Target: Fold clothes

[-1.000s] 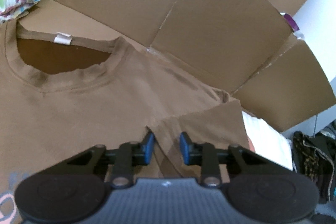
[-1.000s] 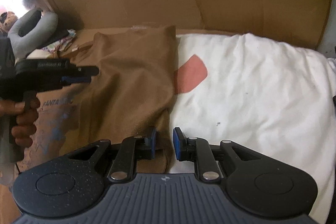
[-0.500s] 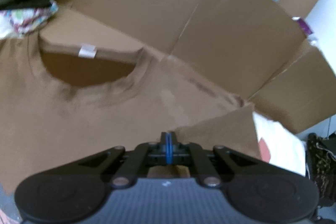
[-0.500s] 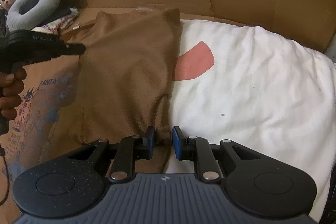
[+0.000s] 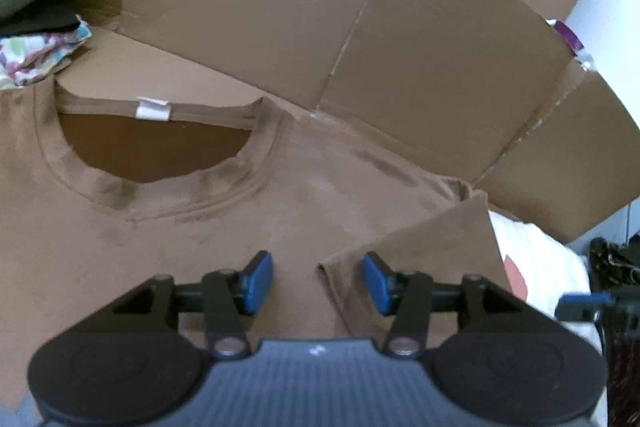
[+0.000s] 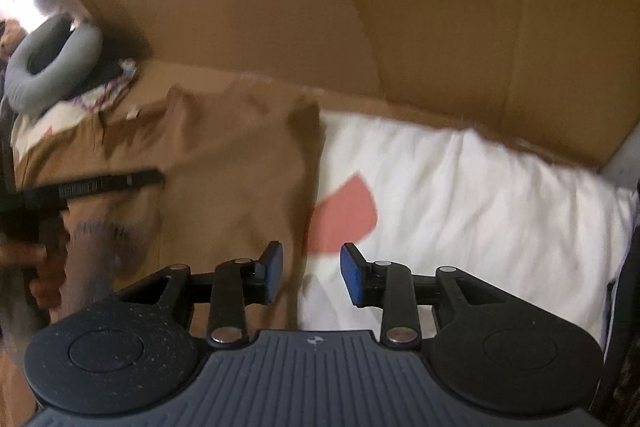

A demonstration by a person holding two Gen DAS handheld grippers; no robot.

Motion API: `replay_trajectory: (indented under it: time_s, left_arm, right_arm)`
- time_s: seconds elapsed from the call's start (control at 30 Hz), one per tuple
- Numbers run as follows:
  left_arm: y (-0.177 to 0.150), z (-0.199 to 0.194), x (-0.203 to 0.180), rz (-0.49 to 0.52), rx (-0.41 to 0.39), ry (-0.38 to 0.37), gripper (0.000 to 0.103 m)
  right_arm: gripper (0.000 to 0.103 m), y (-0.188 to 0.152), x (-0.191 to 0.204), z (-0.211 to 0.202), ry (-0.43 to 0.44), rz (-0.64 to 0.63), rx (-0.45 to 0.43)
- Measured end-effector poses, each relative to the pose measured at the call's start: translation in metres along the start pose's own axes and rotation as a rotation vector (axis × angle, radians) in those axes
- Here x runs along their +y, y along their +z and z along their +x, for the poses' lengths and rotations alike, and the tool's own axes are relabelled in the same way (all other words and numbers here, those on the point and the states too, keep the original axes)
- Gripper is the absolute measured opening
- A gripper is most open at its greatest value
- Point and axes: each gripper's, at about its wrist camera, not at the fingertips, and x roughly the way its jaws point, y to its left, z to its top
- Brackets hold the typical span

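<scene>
A brown T-shirt (image 5: 168,239) lies flat, its neckline and white tag (image 5: 152,109) towards the far left. Its right side is folded inward as a flap (image 5: 432,247). My left gripper (image 5: 317,281) hovers over the flap's corner with its jaws opening. The blue pads (image 5: 258,281) stand apart from the cloth. In the right wrist view the folded shirt (image 6: 232,179) runs down the left half. My right gripper (image 6: 312,273) hangs above the shirt's folded edge, jaws opening, and nothing is pressed between them. The left gripper (image 6: 100,183) shows at the left, held by a hand (image 6: 36,263).
Cardboard panels (image 5: 420,39) stand behind and to the right of the shirt. White bedding (image 6: 460,195) with a pink patch (image 6: 344,215) lies right of the shirt. A grey neck pillow (image 6: 52,67) and patterned cloth (image 5: 36,55) sit at the far left.
My left gripper shut over the flap's corner, then opened wide and let it lie. My right gripper widened and rose away from the shirt's edge.
</scene>
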Motion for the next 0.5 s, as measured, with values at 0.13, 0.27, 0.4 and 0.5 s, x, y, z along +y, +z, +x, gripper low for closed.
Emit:
replay_trajectory:
  time_s: [0.13,0.27,0.4,0.5]
  left_arm:
    - [0.000,0.003,0.000,-0.020,0.004,-0.024,0.046]
    - [-0.002,0.007,-0.004,-0.043,0.046,-0.046,0.009]
    - [0.000,-0.003,-0.012,-0.053,0.040,-0.075,0.006]
    - [0.003,-0.015,-0.022,-0.045,0.025,-0.113,0.006]
  right_arm:
    - [0.042,0.023,-0.002,0.006,0.007,0.038,-0.018]
    - [0.042,0.040,0.002,0.016,0.013,0.059,-0.019]
    - [0.042,0.053,0.008,0.022,0.009,0.055,-0.028]
    - [0.042,0.061,0.008,0.026,0.008,0.073,-0.034]
